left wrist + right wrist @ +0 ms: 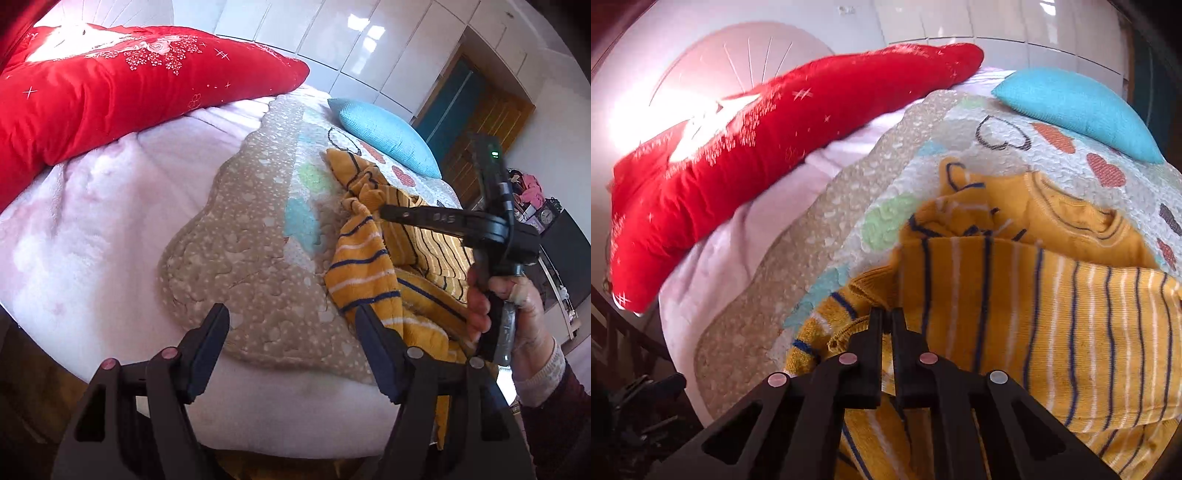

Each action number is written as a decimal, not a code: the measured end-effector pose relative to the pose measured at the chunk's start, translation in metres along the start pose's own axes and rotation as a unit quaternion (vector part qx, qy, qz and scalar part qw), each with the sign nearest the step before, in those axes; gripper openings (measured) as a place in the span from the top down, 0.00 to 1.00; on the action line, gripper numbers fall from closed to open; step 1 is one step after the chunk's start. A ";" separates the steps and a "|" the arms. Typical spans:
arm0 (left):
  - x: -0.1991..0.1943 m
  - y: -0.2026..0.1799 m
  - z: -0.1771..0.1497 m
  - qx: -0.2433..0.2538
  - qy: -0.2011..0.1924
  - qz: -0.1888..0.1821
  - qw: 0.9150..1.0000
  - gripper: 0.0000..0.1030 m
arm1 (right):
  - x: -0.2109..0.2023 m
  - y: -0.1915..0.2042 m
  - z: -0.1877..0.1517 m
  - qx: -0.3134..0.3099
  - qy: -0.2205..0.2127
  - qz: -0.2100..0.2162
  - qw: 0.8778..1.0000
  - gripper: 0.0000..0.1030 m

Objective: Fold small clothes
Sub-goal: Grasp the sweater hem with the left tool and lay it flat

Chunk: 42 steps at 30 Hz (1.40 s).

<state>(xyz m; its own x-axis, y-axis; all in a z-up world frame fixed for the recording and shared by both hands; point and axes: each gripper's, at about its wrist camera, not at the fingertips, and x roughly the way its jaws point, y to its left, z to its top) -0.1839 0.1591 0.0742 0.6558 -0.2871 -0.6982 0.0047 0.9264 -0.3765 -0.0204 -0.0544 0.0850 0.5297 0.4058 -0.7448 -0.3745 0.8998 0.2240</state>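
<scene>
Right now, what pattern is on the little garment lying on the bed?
The small sweater is mustard yellow with thin navy and white stripes, clearest in the right wrist view.

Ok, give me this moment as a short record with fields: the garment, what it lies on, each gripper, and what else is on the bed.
garment: yellow striped sweater, crumpled, partly folded over
surface: heart-print quilt on a pink blanket
left gripper: open, empty, over the quilt's beige border, beside the sweater
right gripper: shut, tips at a fold of the sweater; whether cloth is pinched cannot be told
other items: red duvet, blue cushion
</scene>
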 end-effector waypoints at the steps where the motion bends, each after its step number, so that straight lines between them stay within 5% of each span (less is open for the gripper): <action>1: 0.002 0.000 0.002 0.001 0.001 0.000 1.000 0.32 | -0.016 -0.009 0.000 0.009 -0.014 -0.001 1.000 0.96; 6: 0.015 -0.015 0.024 0.021 0.003 -0.013 1.000 0.30 | -0.103 -0.081 -0.011 0.053 -0.073 -0.097 0.991 0.96; 11: 0.039 -0.044 0.064 0.065 0.003 -0.025 0.998 0.19 | -0.182 -0.189 -0.047 0.149 -0.088 -0.235 0.956 0.97; 14: 0.066 -0.058 0.090 0.087 0.010 -0.037 0.995 0.13 | -0.206 -0.237 -0.077 0.191 -0.066 -0.273 0.941 0.96; 20: 0.149 -0.082 0.132 0.127 0.040 -0.041 0.990 0.11 | -0.225 -0.248 -0.128 0.212 -0.058 -0.267 0.938 0.96; 25: 0.209 -0.093 0.143 0.095 0.114 -0.090 0.985 0.12 | -0.215 -0.240 -0.155 0.241 -0.048 -0.230 0.942 0.95; 26: 0.217 -0.094 0.142 0.089 0.137 -0.088 0.983 0.33 | -0.210 -0.237 -0.157 0.240 -0.043 -0.230 0.942 0.95; 27: 0.223 -0.092 0.141 0.083 0.156 -0.082 0.981 0.81 | -0.206 -0.235 -0.159 0.237 -0.038 -0.230 0.943 0.95; 28: 0.225 -0.088 0.141 0.077 0.172 -0.076 0.979 0.93 | -0.202 -0.233 -0.160 0.234 -0.034 -0.228 0.944 0.95; 34: 0.177 -0.017 0.161 0.018 0.119 -0.018 0.993 0.92 | -0.184 -0.216 -0.149 0.200 -0.032 -0.212 0.956 0.95; 38: 0.157 0.031 0.162 0.004 0.094 0.092 0.991 0.96 | -0.169 -0.215 -0.140 0.209 -0.032 -0.198 0.957 0.92; 41: 0.136 0.046 0.149 -0.021 0.096 0.045 0.994 0.94 | -0.160 -0.207 -0.137 0.216 -0.032 -0.165 0.962 0.80; 42: 0.128 0.041 0.142 -0.013 0.097 0.031 0.995 0.83 | -0.157 -0.203 -0.137 0.216 -0.032 -0.151 0.964 0.74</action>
<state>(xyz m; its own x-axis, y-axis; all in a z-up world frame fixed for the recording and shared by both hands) 0.0076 0.1947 0.0557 0.4968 -0.2728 -0.8239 -0.0521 0.9382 -0.3421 -0.1323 -0.3229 0.0706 0.6152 0.1111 -0.7805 0.1495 0.9556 0.2539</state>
